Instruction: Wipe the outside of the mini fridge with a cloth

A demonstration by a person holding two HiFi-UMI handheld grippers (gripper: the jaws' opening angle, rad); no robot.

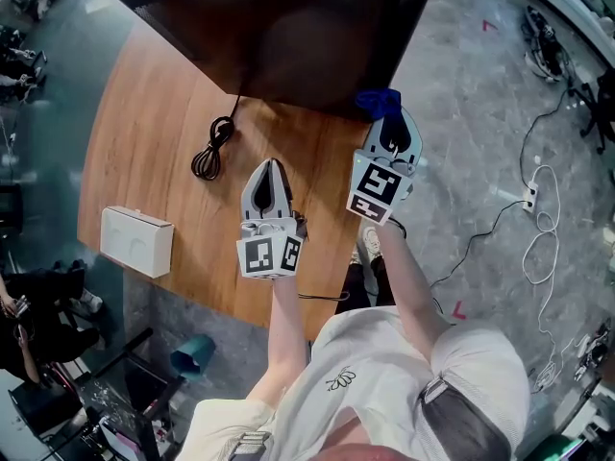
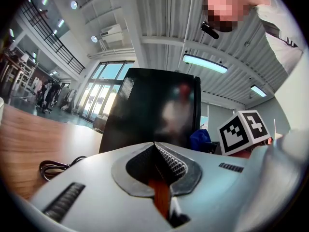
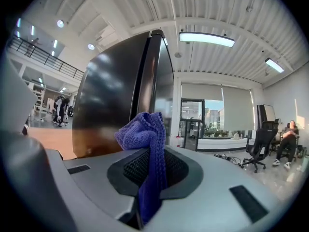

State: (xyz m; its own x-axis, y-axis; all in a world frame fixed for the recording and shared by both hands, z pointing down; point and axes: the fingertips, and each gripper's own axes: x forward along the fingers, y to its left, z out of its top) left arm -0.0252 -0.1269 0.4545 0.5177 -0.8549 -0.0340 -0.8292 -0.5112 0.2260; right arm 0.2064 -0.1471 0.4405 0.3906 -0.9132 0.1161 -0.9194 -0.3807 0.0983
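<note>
1. Grey left gripper [image 1: 270, 165]: jaws together, empty, over wooden tabletop [image 1: 144, 161].
2. Beyond it, right gripper [image 1: 387, 128] is clamped on bunched blue microfibre cloth [image 3: 145, 134], just short of glossy black mini fridge [image 1: 288, 27], at its corner.
3. Risk: pinch looks thin, so cloth could drag out against fridge; coiled black cable [image 1: 213, 147] may snag.

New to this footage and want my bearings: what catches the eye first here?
A big black mini fridge stands at the far end of the wooden table. Close to its corner, the right gripper is shut on a bright blue cloth. The left gripper hangs shut and empty over the table, a coiled black cable nearby.
</note>
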